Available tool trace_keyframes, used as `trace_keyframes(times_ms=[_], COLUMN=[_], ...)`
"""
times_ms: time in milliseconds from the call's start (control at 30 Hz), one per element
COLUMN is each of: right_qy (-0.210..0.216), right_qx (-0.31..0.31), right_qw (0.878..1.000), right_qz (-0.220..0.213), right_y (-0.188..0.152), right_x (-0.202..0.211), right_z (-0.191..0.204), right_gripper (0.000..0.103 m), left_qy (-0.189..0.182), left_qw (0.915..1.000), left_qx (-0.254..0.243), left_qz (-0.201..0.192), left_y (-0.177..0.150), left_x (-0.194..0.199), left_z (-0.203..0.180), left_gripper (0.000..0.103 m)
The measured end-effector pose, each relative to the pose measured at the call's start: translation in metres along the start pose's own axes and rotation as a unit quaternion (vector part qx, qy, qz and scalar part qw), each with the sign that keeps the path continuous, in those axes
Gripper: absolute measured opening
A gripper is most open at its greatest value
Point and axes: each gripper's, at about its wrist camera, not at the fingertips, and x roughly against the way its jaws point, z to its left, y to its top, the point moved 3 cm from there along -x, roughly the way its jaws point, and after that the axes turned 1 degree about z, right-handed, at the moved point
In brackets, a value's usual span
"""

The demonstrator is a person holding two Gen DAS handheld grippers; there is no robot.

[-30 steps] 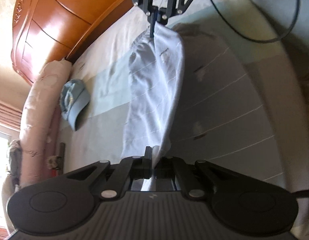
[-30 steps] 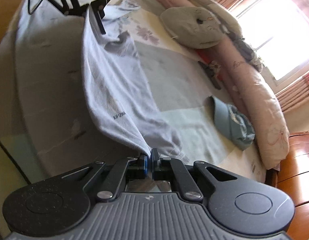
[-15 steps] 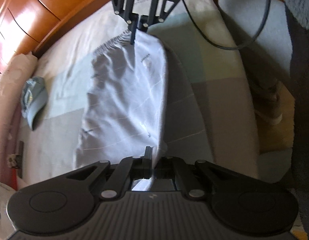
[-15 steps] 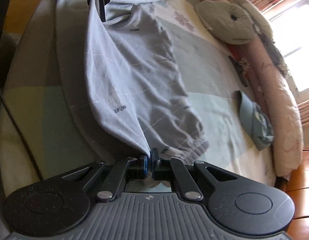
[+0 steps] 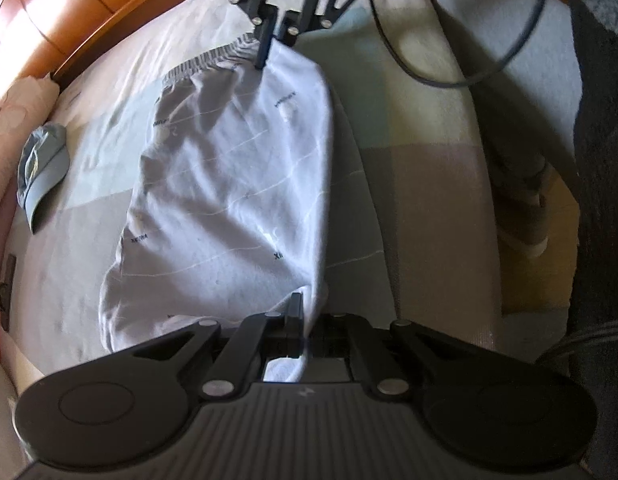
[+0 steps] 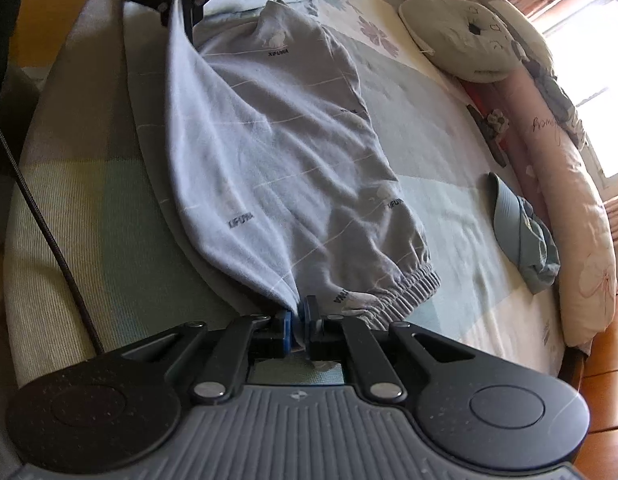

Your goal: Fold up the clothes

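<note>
A pale grey cotton garment with thin white lines, small dark printed lettering and an elastic gathered hem (image 6: 281, 152) is lying stretched along the near edge of a bed covered in a pale green and cream patchwork sheet (image 6: 437, 148), and both claws are holding it by one long folded edge. The left gripper (image 5: 299, 312) is standing fully closed, pinching a corner of the cloth that is bunching up directly between its black fingers; from there the fabric is spreading away ahead of the claw and to its left across the sheet. At the far end of that same edge the right gripper (image 6: 297, 318) is holding the corner beside the gathered hem, with the cloth sitting between its blue-padded fingers (image 6: 285, 322); its jaws are just beginning to part, though the fabric is looking caught between the pads at this moment. Seen from the right claw, the garment is running straight ahead towards the left one, the gathered hem curling off to the right of the fingers. Well beyond the garment, a crumpled blue-grey cap (image 6: 521, 228) is resting against a long pink bolster (image 6: 565, 184).
</note>
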Motion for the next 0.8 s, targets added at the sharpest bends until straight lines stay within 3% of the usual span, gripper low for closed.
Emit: trace_keyframes(times_ms=[100, 200, 233, 267, 333, 400, 433, 467, 533, 600, 667, 700, 800], right_qy=[0.018, 0.047, 0.056, 0.063, 0.076, 0.090, 0.100, 0.118, 0.152, 0.182, 0.190, 0.188, 0.148], right_qx=[-0.049, -0.118, -0.144, -0.175, -0.240, -0.331, -0.381, -0.440, -0.550, -0.642, -0.700, -0.724, -0.764], right_qw=[0.999, 0.992, 0.988, 0.982, 0.968, 0.939, 0.919, 0.890, 0.821, 0.743, 0.685, 0.660, 0.622], right_qz=[0.003, 0.010, 0.014, 0.018, 0.025, 0.026, 0.020, 0.006, -0.024, -0.056, -0.069, -0.074, -0.085], right_y=[-0.002, -0.004, -0.006, -0.010, -0.018, -0.032, -0.040, -0.049, -0.066, -0.082, -0.092, -0.097, -0.100], right_x=[0.005, 0.019, 0.025, 0.030, 0.040, 0.047, 0.049, 0.048, 0.046, 0.034, 0.020, 0.014, 0.012], right_z=[-0.009, -0.020, -0.023, -0.026, -0.033, -0.041, -0.045, -0.049, -0.057, -0.057, -0.053, -0.050, -0.045], right_gripper=[0.013, 0.032, 0.043, 0.053, 0.055, 0.055, 0.055, 0.056, 0.059, 0.059, 0.060, 0.060, 0.059], left_qy=[-0.016, -0.051, -0.068, -0.084, -0.112, -0.127, -0.130, -0.122, -0.101, -0.094, -0.101, -0.106, -0.143], left_qw=[0.9997, 0.9977, 0.9963, 0.9945, 0.9905, 0.9875, 0.9867, 0.9866, 0.9860, 0.9800, 0.9705, 0.9653, 0.9563], left_qx=[0.018, 0.042, 0.050, 0.057, 0.071, 0.082, 0.086, 0.095, 0.117, 0.149, 0.178, 0.190, 0.192], left_qz=[-0.003, -0.012, -0.018, -0.024, -0.036, -0.045, -0.047, -0.052, -0.064, -0.092, -0.127, -0.145, -0.168], left_y=[-0.002, -0.004, -0.006, -0.009, -0.016, -0.026, -0.031, -0.034, -0.042, -0.044, -0.042, -0.040, -0.031], left_x=[0.004, 0.013, 0.017, 0.022, 0.034, 0.045, 0.049, 0.052, 0.055, 0.057, 0.054, 0.052, 0.038], left_z=[0.007, 0.019, 0.023, 0.027, 0.035, 0.045, 0.051, 0.058, 0.074, 0.088, 0.101, 0.104, 0.103], left_gripper=[0.000, 0.006, 0.007, 0.007, 0.008, 0.008, 0.010, 0.011, 0.010, 0.010, 0.010, 0.010, 0.010])
